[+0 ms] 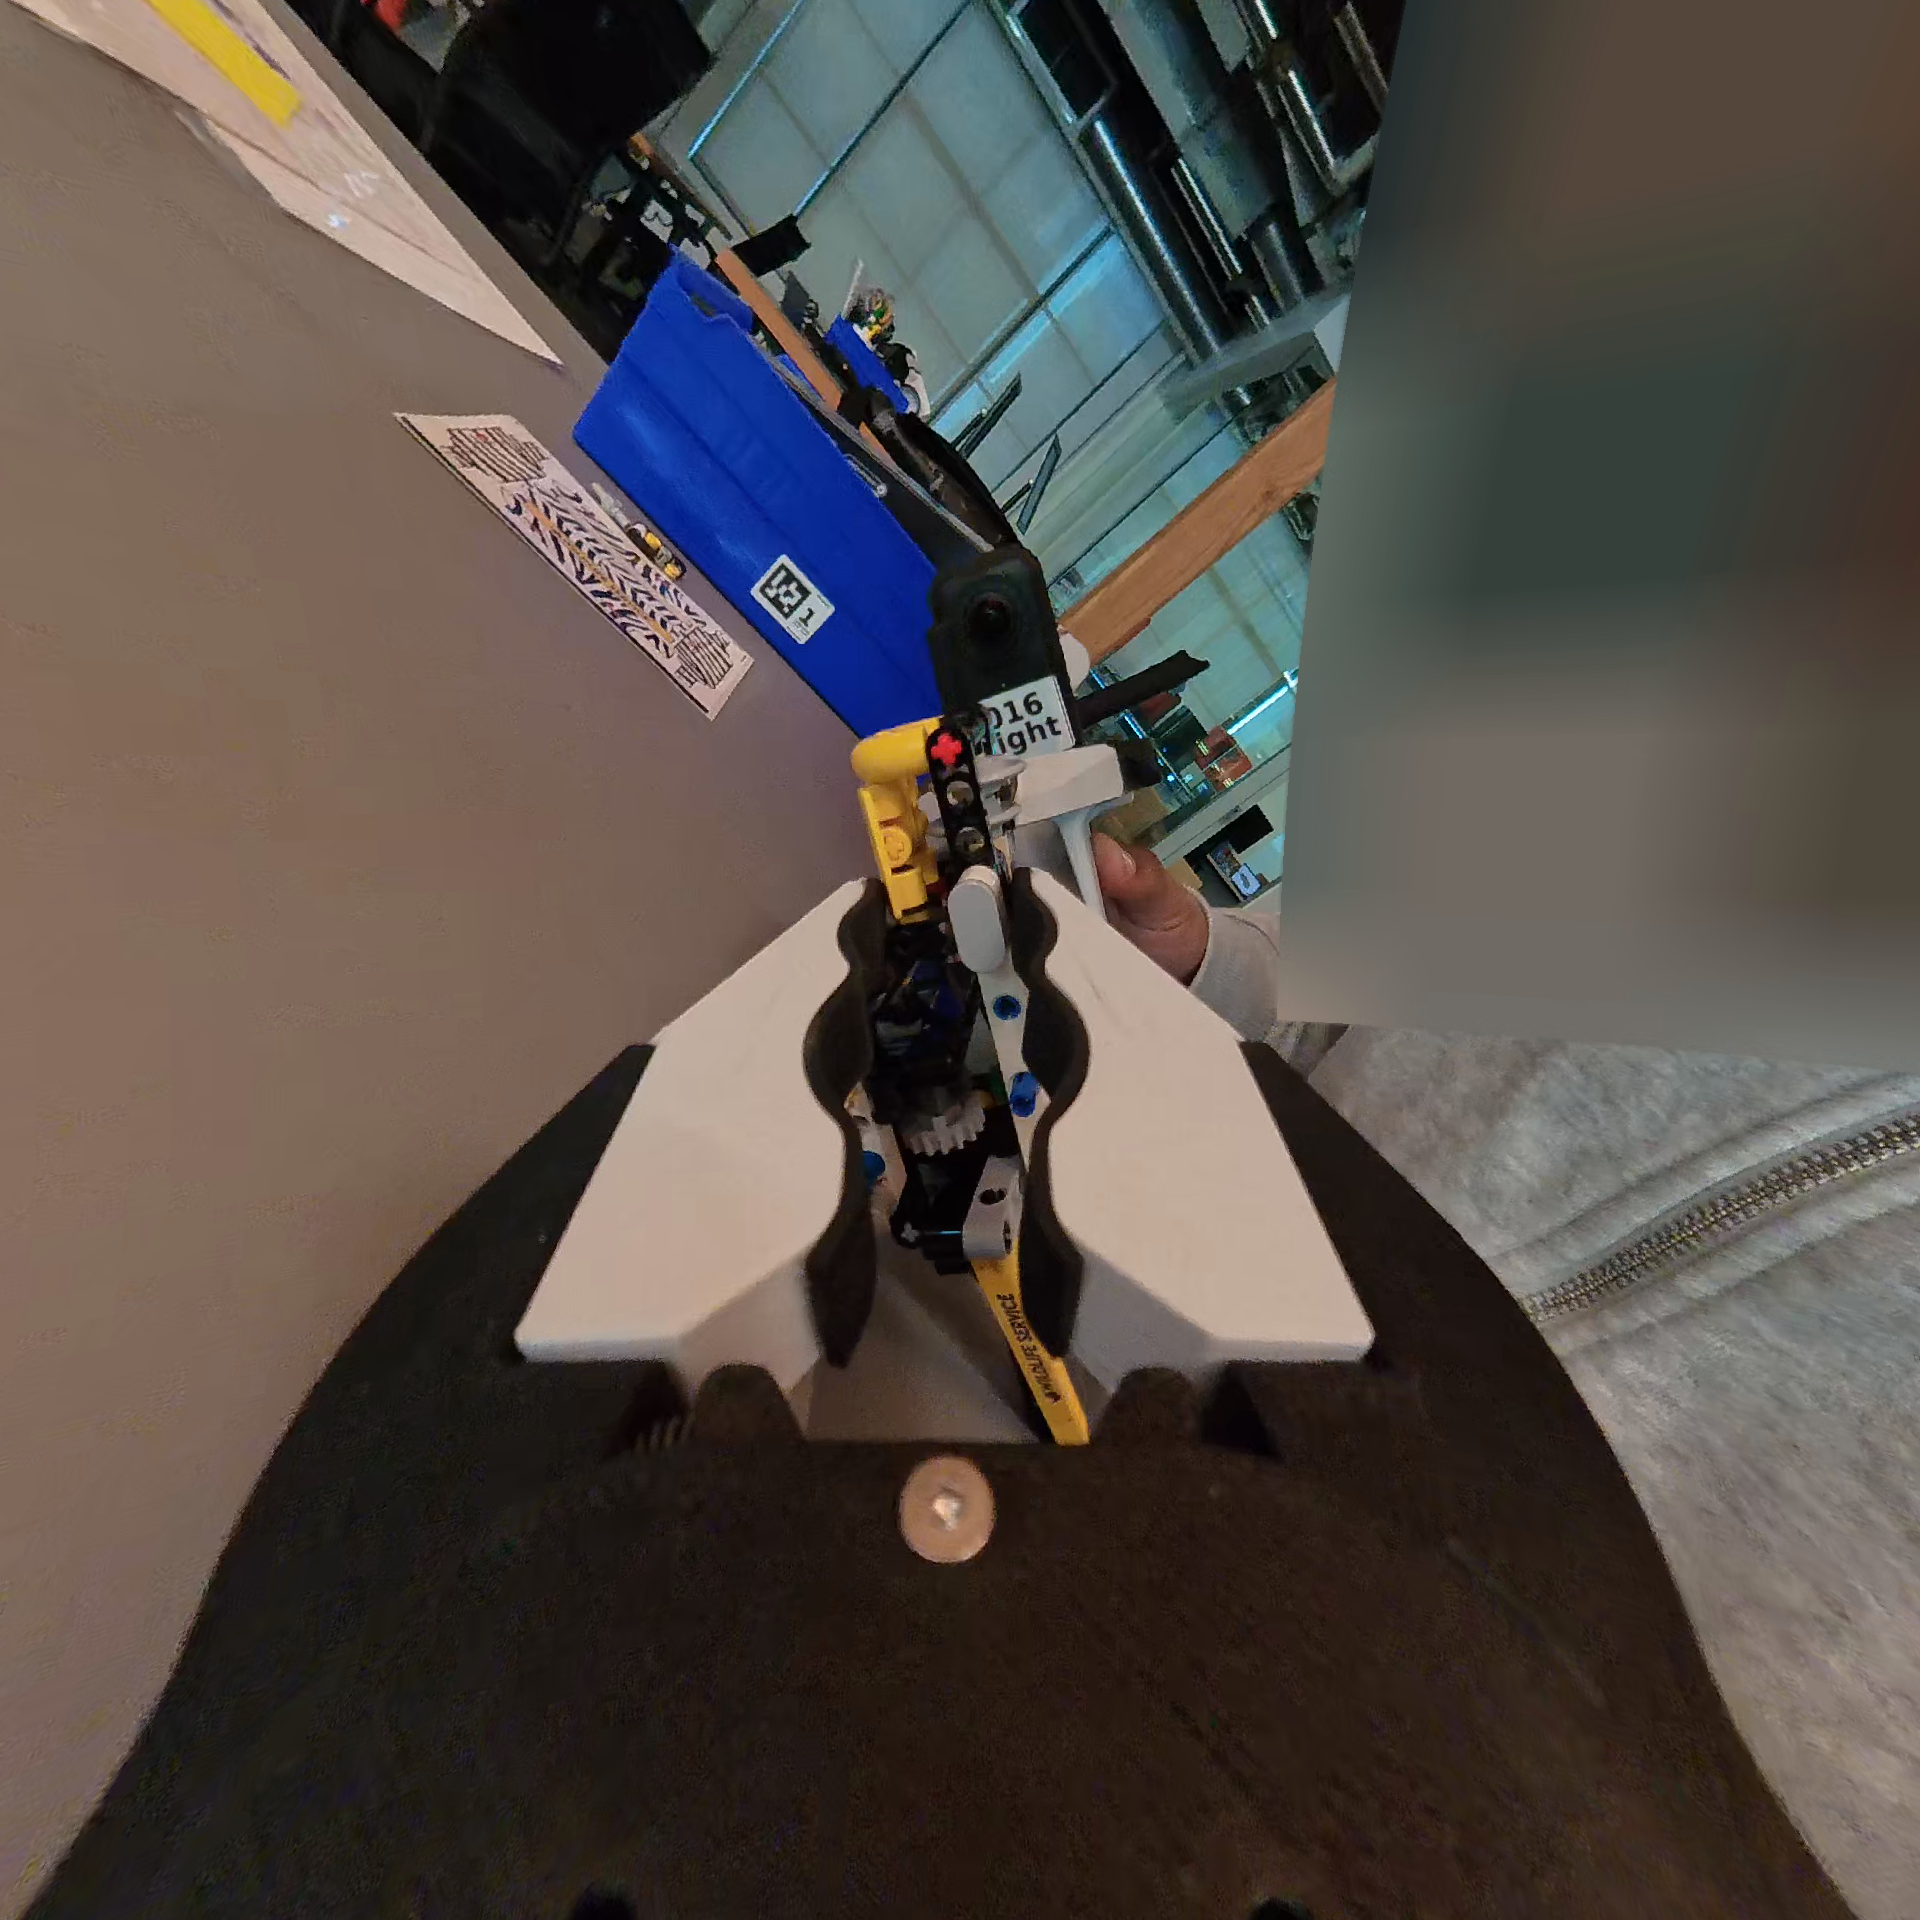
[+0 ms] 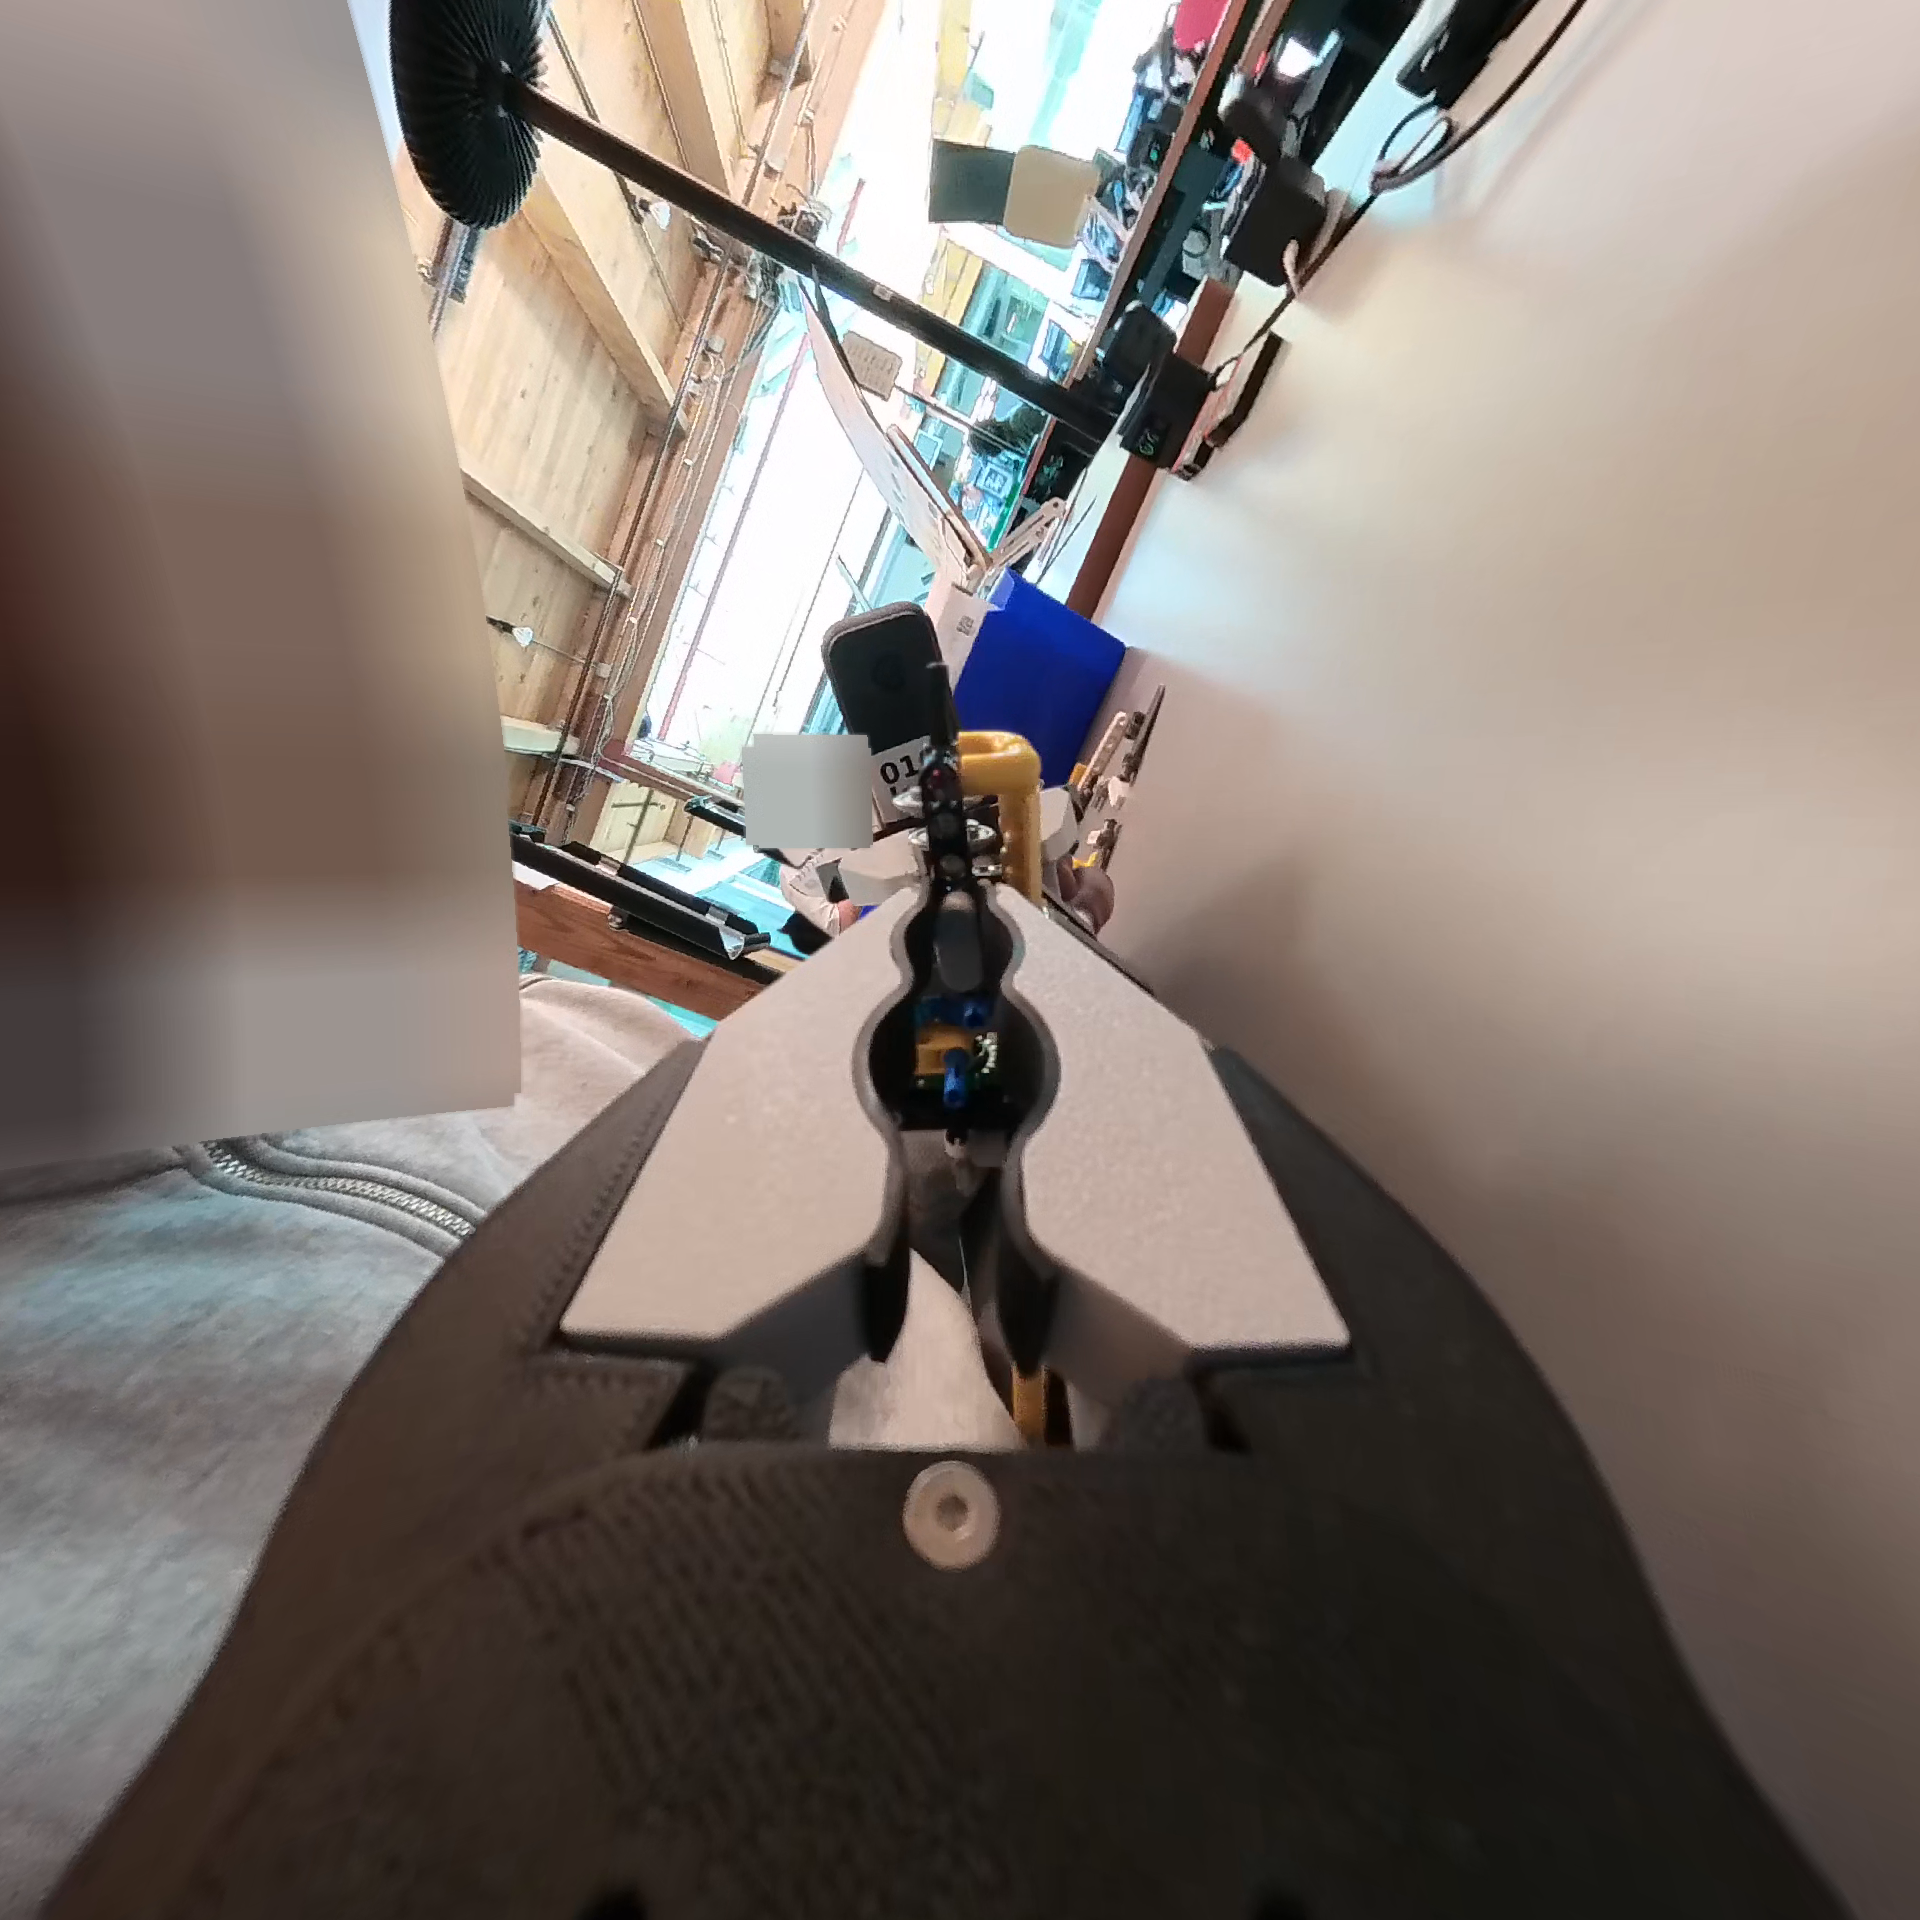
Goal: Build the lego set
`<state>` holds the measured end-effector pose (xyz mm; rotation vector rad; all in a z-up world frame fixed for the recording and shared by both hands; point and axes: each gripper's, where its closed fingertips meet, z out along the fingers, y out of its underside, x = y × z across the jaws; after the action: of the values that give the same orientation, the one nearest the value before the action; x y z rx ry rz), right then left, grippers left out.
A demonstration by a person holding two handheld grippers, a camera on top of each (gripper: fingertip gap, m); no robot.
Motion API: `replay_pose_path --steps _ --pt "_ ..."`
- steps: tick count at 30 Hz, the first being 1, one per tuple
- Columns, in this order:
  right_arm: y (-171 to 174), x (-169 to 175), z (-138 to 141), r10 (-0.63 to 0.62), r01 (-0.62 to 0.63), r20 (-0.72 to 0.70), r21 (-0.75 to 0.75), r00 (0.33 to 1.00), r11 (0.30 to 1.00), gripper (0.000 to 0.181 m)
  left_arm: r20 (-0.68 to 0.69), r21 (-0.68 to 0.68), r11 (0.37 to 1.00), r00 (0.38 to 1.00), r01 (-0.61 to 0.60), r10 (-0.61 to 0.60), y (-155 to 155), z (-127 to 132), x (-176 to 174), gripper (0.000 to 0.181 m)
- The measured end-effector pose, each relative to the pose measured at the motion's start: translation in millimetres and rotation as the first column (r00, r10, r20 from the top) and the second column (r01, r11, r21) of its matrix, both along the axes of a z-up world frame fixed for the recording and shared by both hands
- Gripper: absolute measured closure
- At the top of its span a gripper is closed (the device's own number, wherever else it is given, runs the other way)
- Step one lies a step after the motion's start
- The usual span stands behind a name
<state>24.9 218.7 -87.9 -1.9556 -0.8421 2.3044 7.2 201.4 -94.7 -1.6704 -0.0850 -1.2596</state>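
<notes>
Left wrist view. Left tool [image 1: 943,914]: white fingers with wavy black pads, pressed onto the lego model [image 1: 935,1081], which sits lengthwise in the gap between them. Model: black core with a grey gear, yellow blocks and a yellow arch at the far end, a black holed beam with a red pin, a white beam with blue pins, a yellow strip running back toward the tool's base. Far end of model meets the right tool [image 1: 1023,800], seen head-on with its black camera; a hand [image 1: 1143,899] in a grey sleeve holds its handle.

Desk [image 1: 260,727]: grey, tilted in view. On it, far left, a sticker sheet [image 1: 582,556] and white paper sheets [image 1: 343,177]; beside the sticker sheet, a blue bin [image 1: 748,540] bearing a square marker.

Right wrist view. Right tool [image 2: 956,914]: fingers pinched close on the same model [image 2: 951,1049], blue pins and yellow parts showing between the pads. Yellow arch [image 2: 1003,774] just beyond the tips, with the left tool's camera [image 2: 883,675] facing back. Blue bin [image 2: 1039,675] behind. Grey zipped garment [image 2: 208,1299] at near left.
</notes>
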Motion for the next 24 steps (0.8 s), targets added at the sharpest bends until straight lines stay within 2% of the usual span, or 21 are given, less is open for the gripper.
replay_pose_path --steps 24 --pt "-0.6 -9.4 -11.4 0.1 -0.105 0.07 0.067 0.993 0.992 0.176 -0.004 -0.056 0.998 1.0 -0.015 0.014 2.7 -11.6 -6.9 0.158"
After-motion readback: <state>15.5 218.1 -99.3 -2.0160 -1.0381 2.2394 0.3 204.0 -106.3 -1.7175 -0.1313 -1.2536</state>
